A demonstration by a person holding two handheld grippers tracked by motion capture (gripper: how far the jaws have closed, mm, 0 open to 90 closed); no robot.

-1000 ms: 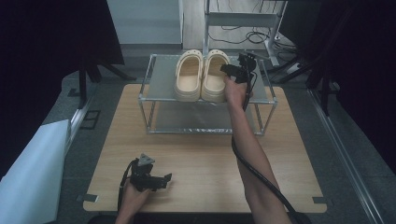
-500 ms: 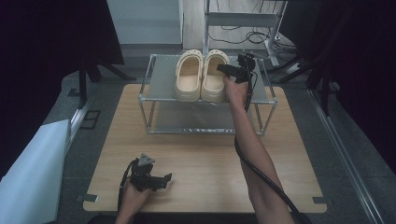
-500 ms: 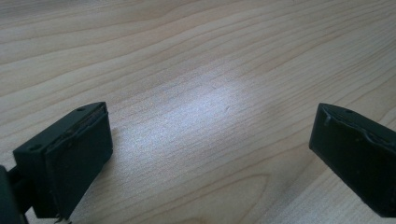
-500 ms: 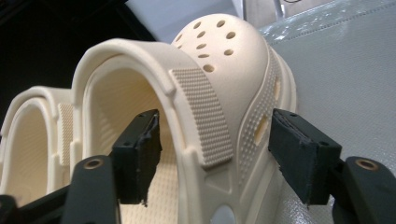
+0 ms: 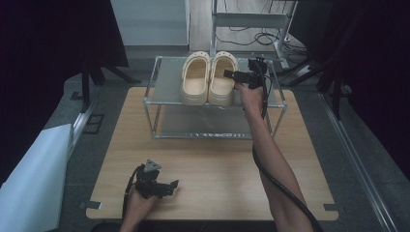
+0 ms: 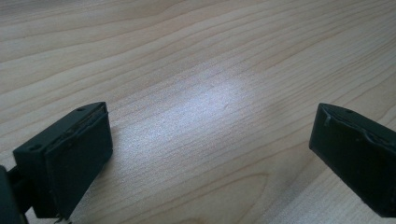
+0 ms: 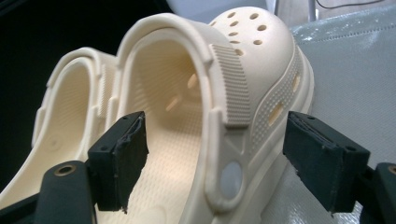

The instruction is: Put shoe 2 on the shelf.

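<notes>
1. High view: the right gripper (image 5: 232,75) has just been spreading its jaws; they straddle the side wall of the right clog (image 5: 222,79) without pressing it. That clog stands on the top level of the shelf rack (image 5: 167,77), touching the left clog (image 5: 196,77). The left gripper (image 5: 170,185) rests on the table (image 5: 217,164), well in front of the rack.
2. Left gripper view: its jaws stand wide over bare table wood (image 6: 196,70).
3. Right gripper view: the right gripper's fingers (image 7: 122,156) flank the right clog's (image 7: 243,93) side wall with gaps on both sides; the left clog (image 7: 70,112) lies beyond, on the rack.
</notes>
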